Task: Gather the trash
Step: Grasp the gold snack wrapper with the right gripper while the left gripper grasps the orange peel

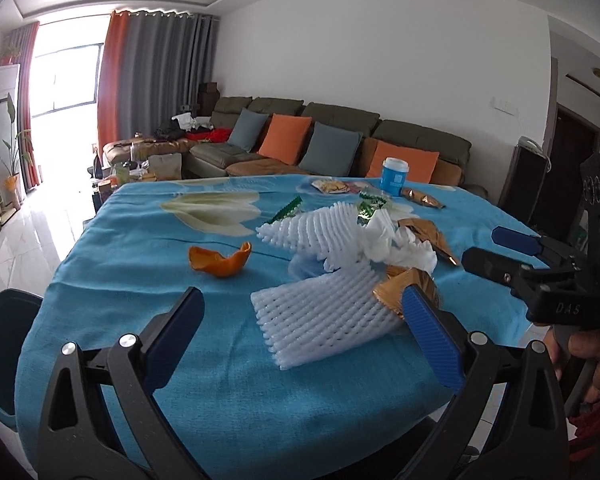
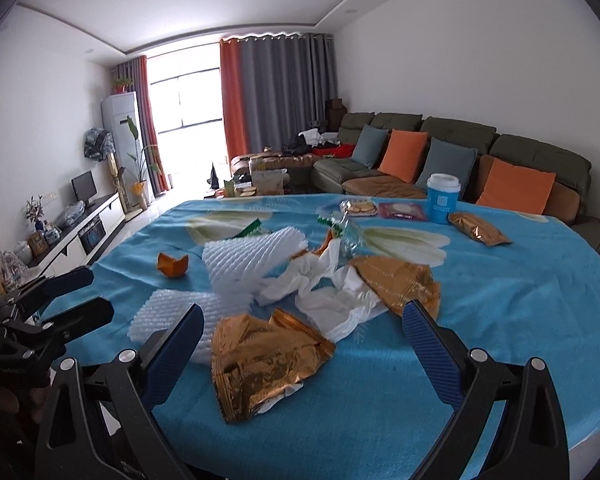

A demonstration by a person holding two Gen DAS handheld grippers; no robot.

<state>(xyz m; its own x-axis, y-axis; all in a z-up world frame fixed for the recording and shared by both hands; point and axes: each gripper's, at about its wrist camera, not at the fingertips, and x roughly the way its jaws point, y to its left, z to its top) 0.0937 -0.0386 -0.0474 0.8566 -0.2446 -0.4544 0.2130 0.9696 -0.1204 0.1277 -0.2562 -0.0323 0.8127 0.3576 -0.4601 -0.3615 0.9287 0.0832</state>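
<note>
Trash lies on a table with a blue cloth (image 1: pixel 140 280). My left gripper (image 1: pixel 304 312) is open, its jaws either side of a white foam fruit net (image 1: pixel 320 320). A second foam net (image 1: pixel 316 228), crumpled white tissue (image 1: pixel 396 244), gold foil wrappers (image 1: pixel 424 232) and an orange peel (image 1: pixel 220 260) lie beyond. My right gripper (image 2: pixel 304 328) is open above a crumpled gold foil wrapper (image 2: pixel 264 360). White tissue (image 2: pixel 332 300), another gold wrapper (image 2: pixel 400 284), foam nets (image 2: pixel 244 260) and the peel (image 2: pixel 172 266) lie ahead. Each gripper shows in the other's view, the right one (image 1: pixel 496 248) and the left one (image 2: pixel 88 292).
A blue paper cup (image 2: pixel 442 198), a gold snack packet (image 2: pixel 478 234), a red packet (image 2: pixel 402 211) and green wrappers (image 2: pixel 336 228) sit at the far side. A dark blue bin (image 1: pixel 4 344) stands left of the table. A sofa (image 2: pixel 460 152) lies behind.
</note>
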